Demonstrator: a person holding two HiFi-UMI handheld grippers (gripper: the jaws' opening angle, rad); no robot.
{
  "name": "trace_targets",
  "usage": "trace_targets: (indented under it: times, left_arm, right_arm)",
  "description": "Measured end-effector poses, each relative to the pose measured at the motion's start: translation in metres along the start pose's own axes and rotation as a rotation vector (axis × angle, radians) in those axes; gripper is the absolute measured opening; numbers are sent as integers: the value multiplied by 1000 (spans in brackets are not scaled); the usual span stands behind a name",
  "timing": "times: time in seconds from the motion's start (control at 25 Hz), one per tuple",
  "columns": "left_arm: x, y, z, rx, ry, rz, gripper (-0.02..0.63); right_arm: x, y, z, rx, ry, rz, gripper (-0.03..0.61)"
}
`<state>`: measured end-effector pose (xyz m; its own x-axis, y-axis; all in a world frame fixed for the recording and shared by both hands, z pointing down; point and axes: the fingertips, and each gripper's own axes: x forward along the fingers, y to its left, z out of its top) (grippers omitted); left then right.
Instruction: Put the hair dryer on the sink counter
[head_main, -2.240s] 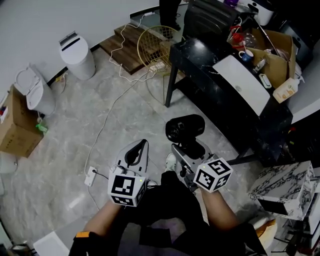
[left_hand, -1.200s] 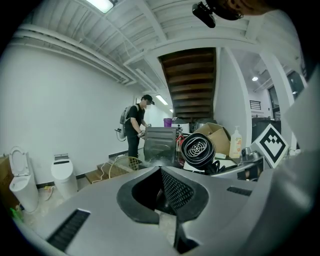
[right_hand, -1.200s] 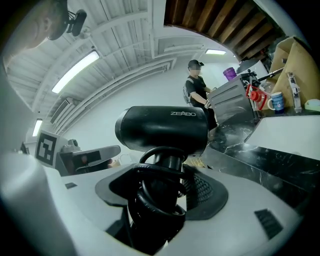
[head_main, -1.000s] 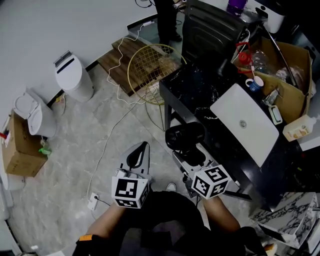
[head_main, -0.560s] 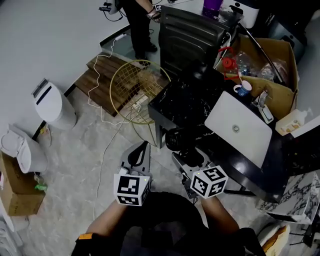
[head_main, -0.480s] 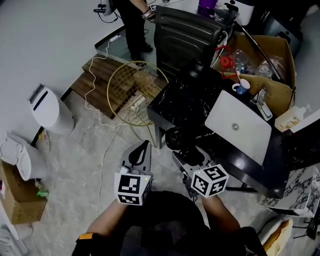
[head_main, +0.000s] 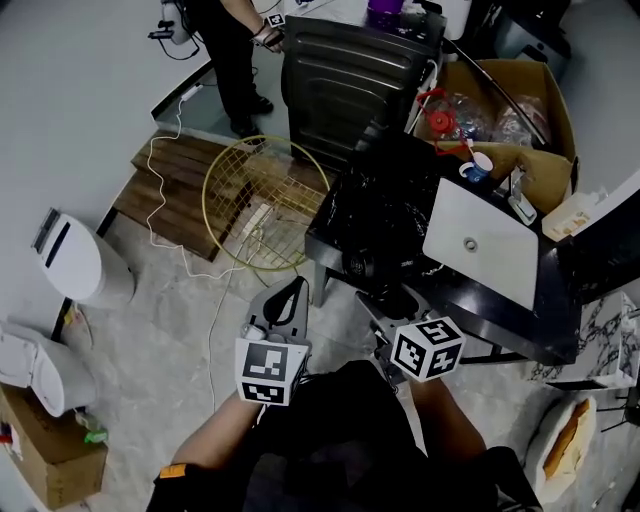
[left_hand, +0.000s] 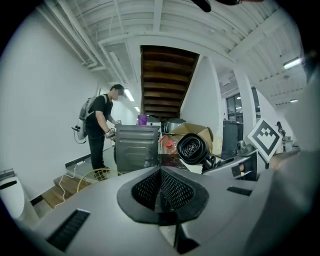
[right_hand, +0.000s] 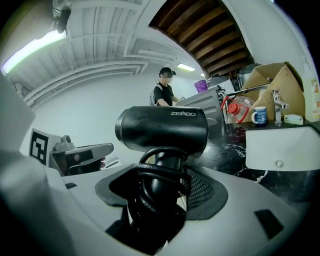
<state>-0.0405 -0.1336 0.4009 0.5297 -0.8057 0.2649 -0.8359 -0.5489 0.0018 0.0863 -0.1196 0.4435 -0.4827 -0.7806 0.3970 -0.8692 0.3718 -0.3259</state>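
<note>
The black hair dryer (right_hand: 162, 127) stands upright in my right gripper (right_hand: 159, 199), which is shut on its handle and the cord wound around it. In the head view the hair dryer (head_main: 368, 266) hangs at the near edge of the black marble sink counter (head_main: 375, 205), left of the white sink basin (head_main: 478, 245). The right gripper (head_main: 388, 303) sits just below that edge. My left gripper (head_main: 291, 296) is shut and holds nothing, over the floor to the left. From the left gripper (left_hand: 160, 192) view the hair dryer (left_hand: 192, 148) shows to the right.
A gold wire basket (head_main: 262, 205) stands left of the counter, with a dark metal cabinet (head_main: 350, 70) and a person (head_main: 225, 40) behind. A cardboard box (head_main: 510, 110), a blue mug (head_main: 477, 168) and a faucet (right_hand: 276, 107) crowd the counter's far side. A white bin (head_main: 75, 265) and a cable (head_main: 215, 310) are on the floor.
The counter and sink have come closer and now lie just ahead of both grippers. The hair dryer stays held in the right gripper and has reached the counter's edge.
</note>
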Motion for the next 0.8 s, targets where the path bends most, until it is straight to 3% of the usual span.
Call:
trace_targets:
  times: [0.32, 0.8]
  left_arm:
    - [21, 30, 19, 10, -24, -15, 7]
    - [113, 80, 45, 52, 10, 20, 6]
  right_arm:
    - [31, -6, 22, -29, 27, -60, 295]
    - [125, -86, 74, -27, 81, -128, 295]
